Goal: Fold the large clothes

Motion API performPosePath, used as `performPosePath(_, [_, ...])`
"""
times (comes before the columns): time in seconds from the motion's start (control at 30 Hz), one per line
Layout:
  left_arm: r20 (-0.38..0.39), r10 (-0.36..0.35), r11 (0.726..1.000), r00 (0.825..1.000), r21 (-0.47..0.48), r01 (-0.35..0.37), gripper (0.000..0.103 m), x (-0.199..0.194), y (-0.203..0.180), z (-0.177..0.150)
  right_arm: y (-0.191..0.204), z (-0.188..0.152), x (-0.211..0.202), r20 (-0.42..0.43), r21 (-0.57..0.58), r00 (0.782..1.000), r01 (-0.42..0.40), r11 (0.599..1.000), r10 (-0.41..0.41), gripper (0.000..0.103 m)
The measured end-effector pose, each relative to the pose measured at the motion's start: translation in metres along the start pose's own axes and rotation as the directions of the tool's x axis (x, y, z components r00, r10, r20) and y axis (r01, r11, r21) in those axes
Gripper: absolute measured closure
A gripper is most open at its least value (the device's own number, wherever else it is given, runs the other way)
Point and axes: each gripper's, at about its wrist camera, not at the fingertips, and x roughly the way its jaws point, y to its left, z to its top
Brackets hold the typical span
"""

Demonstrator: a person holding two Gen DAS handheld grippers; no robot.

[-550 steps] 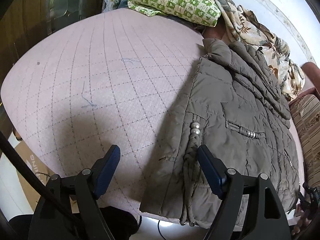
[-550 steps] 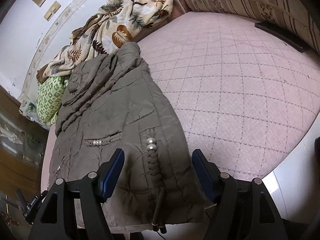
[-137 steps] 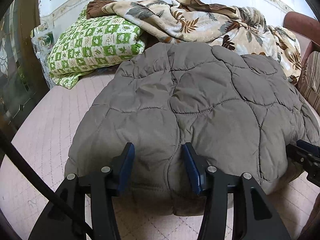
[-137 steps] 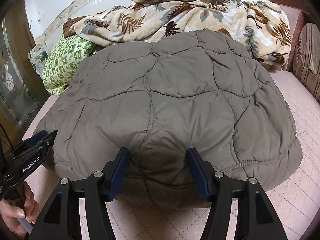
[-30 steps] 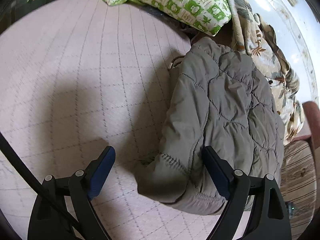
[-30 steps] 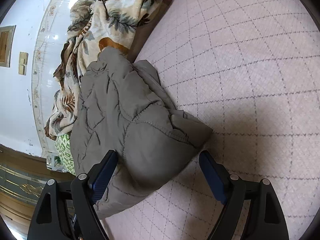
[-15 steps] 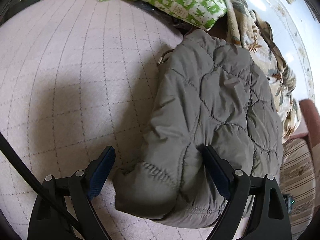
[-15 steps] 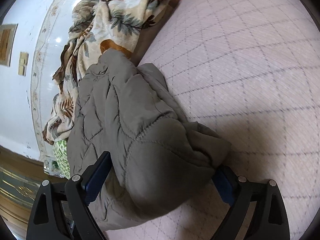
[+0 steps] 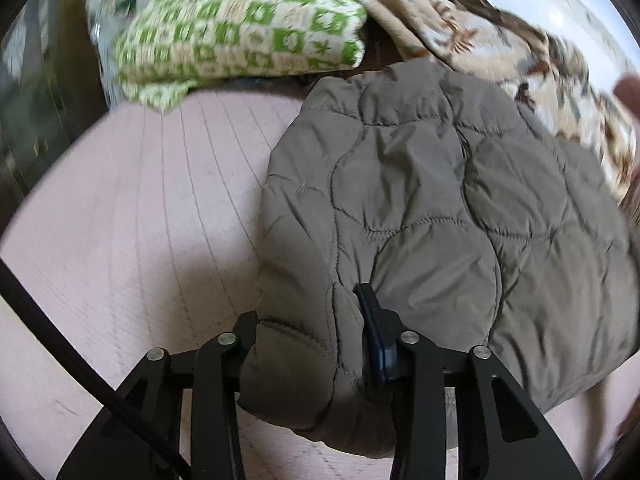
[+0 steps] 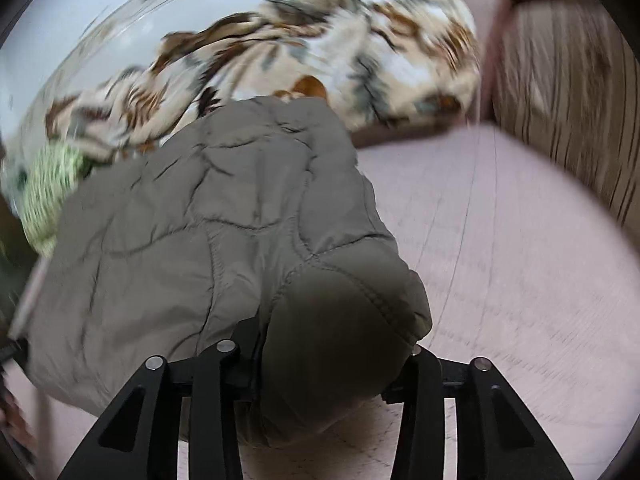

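A pink quilted bed (image 9: 132,216) fills the lower part of both views, with a pale wall behind it and a striped cushion (image 10: 560,92) at its right side in the right wrist view. The folded grey-brown padded jacket (image 9: 440,200) lies on the bed and serves as the landmark here. Beyond the jacket's far edge a leaf-patterned blanket (image 10: 320,52) is heaped against the wall. At the jacket's far left corner sits a green and white pillow (image 9: 240,32), just beside the blanket.

The left tool (image 9: 308,340) is at the jacket's near left corner. Its jaws have just been closing, and they now pinch a thick roll of the padded cloth between them; the blue pad of one finger (image 9: 376,340) presses into the fabric, while the other finger is hidden behind the bulge.

The right tool (image 10: 332,360) is at the jacket's near right corner. Its jaws have also just been closing, and a rounded bunch of the jacket is squeezed between them, covering both pads.

Both views are blurred. At the jacket's left edge in the right wrist view, a dark shape shows at the frame's border, too smeared to make out.
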Motion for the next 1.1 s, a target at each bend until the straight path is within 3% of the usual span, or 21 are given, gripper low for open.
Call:
performPosePath(0.27, [0.089,0.104,0.989,0.991,0.094,-0.112,0.073,-0.011,-0.016,-0.001,0.029,-0.002,-0.016,0.096,-0.216,0.99,0.125,0.968,-0.106,0.066])
performPosePath(0.67, [0.223,0.077,0.994,0.972,0.054,-0.091,0.076,-0.058,-0.011,0.011,0.058,0.008,-0.069,0.279,-0.295,0.954,0.191,0.936,-0.107,0.069])
performPosePath(1.1, [0.213,0.044,0.995,0.976,0.076,-0.062,0.076,-0.102,-0.012,-0.007,0.057,-0.005,-0.124,0.281,-0.317,0.957,0.157,0.935,-0.065,0.07])
